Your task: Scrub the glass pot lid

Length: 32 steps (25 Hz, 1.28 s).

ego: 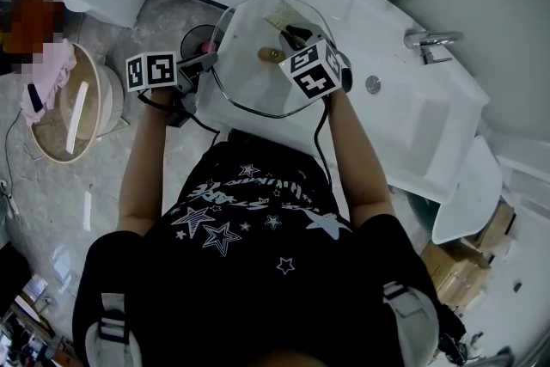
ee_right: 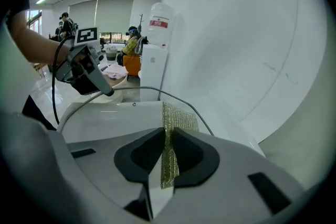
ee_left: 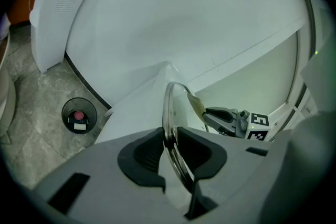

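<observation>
The left tool (ee_left: 170, 147) is clenched on the rim of the glass pot lid (ego: 249, 86), holding it on edge above the white counter (ego: 378, 21), and the right tool (ee_right: 168, 152) is clamped on a gold-green scouring pad (ee_right: 170, 134) brought up to the lid's face. The setup is done and the scrubbing looks to be at its start, though I cannot tell whether the pad is pressing on the glass. No suds or wiped streaks show, so most of the lid probably remains to be scrubbed
</observation>
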Each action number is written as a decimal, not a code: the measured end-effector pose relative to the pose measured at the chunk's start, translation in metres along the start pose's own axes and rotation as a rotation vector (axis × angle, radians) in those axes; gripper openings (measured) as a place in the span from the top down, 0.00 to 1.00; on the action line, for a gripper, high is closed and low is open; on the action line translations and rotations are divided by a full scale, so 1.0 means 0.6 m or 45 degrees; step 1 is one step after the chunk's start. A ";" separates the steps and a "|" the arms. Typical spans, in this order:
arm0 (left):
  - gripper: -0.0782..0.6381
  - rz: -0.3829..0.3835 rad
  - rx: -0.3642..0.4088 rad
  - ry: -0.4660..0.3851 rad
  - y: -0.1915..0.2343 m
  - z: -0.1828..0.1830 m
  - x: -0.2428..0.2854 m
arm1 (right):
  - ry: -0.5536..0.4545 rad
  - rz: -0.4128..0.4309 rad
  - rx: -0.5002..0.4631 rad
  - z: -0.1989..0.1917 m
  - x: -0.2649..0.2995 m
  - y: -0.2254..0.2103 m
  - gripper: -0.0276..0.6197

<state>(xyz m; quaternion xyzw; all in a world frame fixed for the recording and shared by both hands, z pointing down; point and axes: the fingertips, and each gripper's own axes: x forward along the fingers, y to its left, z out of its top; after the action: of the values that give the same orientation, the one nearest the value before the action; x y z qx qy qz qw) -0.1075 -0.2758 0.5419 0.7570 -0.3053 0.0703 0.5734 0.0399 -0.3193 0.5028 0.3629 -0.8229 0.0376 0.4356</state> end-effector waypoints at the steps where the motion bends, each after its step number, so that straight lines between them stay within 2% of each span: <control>1: 0.77 -0.004 -0.004 0.001 0.000 0.000 0.000 | 0.006 -0.006 -0.015 0.001 0.004 -0.001 0.87; 4: 0.77 -0.014 -0.013 0.007 0.001 0.001 0.002 | 0.027 -0.018 -0.057 0.006 0.017 -0.005 0.87; 15: 0.77 -0.031 -0.013 0.039 0.003 -0.005 0.000 | 0.039 0.052 -0.121 0.015 0.044 0.024 0.86; 32: 0.77 -0.027 0.000 0.060 0.003 -0.006 0.000 | -0.033 0.270 -0.363 0.051 0.063 0.114 0.86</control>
<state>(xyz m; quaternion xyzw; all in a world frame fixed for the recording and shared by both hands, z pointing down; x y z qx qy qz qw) -0.1076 -0.2728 0.5444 0.7584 -0.2837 0.0819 0.5810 -0.0377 -0.3022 0.5296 0.2092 -0.8591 -0.0384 0.4654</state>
